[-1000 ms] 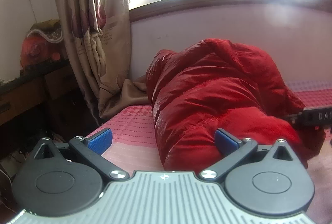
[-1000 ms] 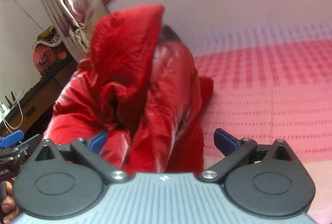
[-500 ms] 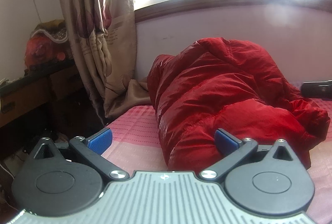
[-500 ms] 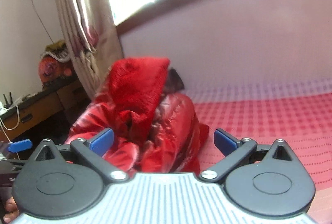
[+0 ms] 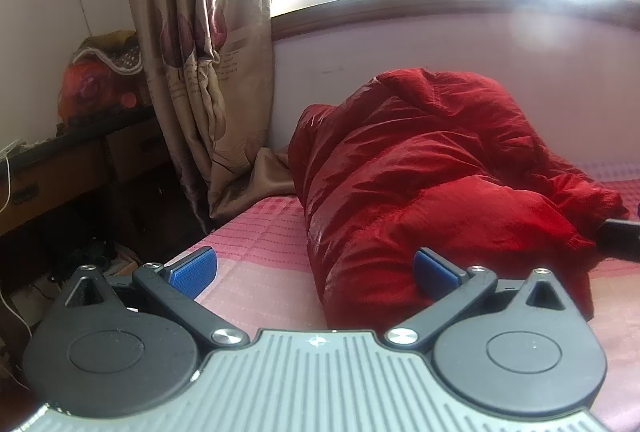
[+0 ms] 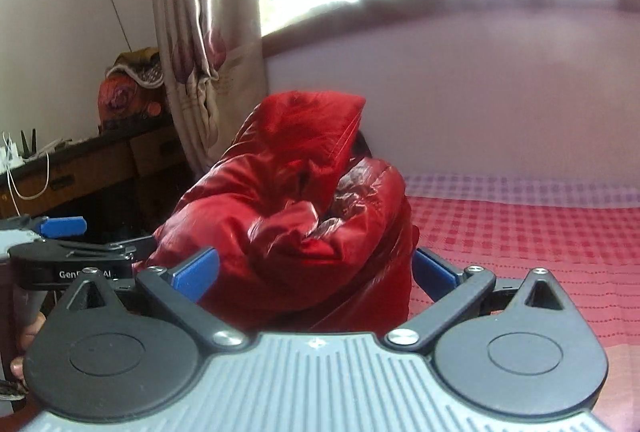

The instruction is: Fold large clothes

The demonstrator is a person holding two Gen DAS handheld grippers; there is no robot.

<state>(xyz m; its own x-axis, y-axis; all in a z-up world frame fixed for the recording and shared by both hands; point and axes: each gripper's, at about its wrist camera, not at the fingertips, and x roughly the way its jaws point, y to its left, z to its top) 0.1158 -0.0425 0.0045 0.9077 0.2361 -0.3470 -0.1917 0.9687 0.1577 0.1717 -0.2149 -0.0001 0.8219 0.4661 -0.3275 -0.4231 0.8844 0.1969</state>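
Starting at the left, a patterned curtain (image 5: 208, 71) hangs by a dark desk (image 5: 72, 167), and its hem spills onto the corner of the pink checked bed (image 5: 256, 232). Next comes the left gripper (image 5: 316, 270), jaws spread wide and empty, its right blue pad (image 5: 434, 268) just beside the near end of the red padded jacket (image 5: 432, 183). That jacket sits bunched in a puffy heap on the bed against the wall, seemingly partly folded but far from flat. From the other side, the right gripper (image 6: 316, 272) is equally wide and holds nothing, with the jacket's hood (image 6: 312, 123) standing up above a rolled sleeve. To fold well, I would pinch a firm hem or seam on each side rather than slippery bulk, pull both ends taut together, and press the air out before laying one half over.
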